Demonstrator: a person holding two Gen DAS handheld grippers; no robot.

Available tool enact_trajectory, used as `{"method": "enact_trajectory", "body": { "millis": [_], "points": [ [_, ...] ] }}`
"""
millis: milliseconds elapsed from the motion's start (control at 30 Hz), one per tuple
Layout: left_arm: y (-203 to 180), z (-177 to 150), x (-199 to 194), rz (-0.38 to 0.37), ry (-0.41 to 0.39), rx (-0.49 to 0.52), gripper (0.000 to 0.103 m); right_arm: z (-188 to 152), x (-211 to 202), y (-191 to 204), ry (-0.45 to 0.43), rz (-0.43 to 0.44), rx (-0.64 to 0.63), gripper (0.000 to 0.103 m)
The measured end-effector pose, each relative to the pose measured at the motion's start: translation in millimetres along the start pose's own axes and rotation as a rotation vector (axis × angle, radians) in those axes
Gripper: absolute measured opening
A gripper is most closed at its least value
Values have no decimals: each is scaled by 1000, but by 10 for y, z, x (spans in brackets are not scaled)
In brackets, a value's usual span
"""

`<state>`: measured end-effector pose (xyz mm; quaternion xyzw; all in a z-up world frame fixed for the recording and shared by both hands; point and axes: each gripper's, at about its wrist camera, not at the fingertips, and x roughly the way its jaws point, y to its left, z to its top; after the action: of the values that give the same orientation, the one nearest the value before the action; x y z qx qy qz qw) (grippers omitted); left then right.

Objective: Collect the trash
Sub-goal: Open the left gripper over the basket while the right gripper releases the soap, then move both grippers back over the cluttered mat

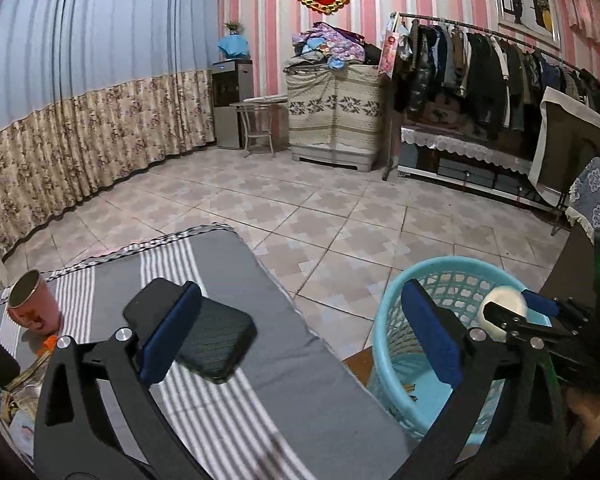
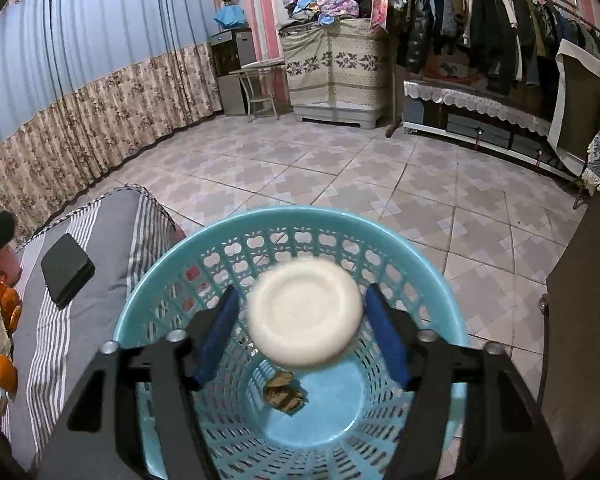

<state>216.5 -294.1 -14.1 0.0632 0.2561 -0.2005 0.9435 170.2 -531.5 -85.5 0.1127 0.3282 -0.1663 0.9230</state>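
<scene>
My right gripper [image 2: 303, 291] hangs over the light blue lattice basket [image 2: 300, 212], its blue pads a little apart from a round white lid-like piece [image 2: 304, 314], which looks blurred between them. A crumpled brown scrap [image 2: 283, 394] lies on the basket's bottom. In the left wrist view the same basket [image 1: 452, 262] stands at the right, with the right gripper [image 1: 516, 312] and the white piece [image 1: 504, 306] above it. My left gripper [image 1: 300, 292] is wide open with nothing between its fingers, above the edge of the grey striped mattress [image 1: 260, 392].
A black case [image 1: 216, 344] lies on the mattress just past the left finger. A pink cup [image 1: 34, 304] and orange scraps [image 2: 4, 372] sit at the mattress's left end. A dark cabinet [image 2: 580, 320] stands right of the basket. Tiled floor [image 1: 320, 216] stretches ahead.
</scene>
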Motion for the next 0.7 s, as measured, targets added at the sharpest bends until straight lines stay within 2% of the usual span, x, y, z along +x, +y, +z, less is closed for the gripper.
{"method": "enact_trajectory", "body": {
  "millis": [133,200,367,700],
  "points": [
    [144,-13,-104,17,-8,-13,97,-4,-2,25,7,-12,5,81],
    [217,-11,-174,27,-19,-28,97,-20,-60,40,-6,-15,16,91],
    [432,-1,-345,40,-31,-73,97,-10,-233,163,-22,-16,-4,92],
    [922,-125,-846,131,-59,-90,97,-58,-767,666,-100,42,-40,92]
  ]
}}
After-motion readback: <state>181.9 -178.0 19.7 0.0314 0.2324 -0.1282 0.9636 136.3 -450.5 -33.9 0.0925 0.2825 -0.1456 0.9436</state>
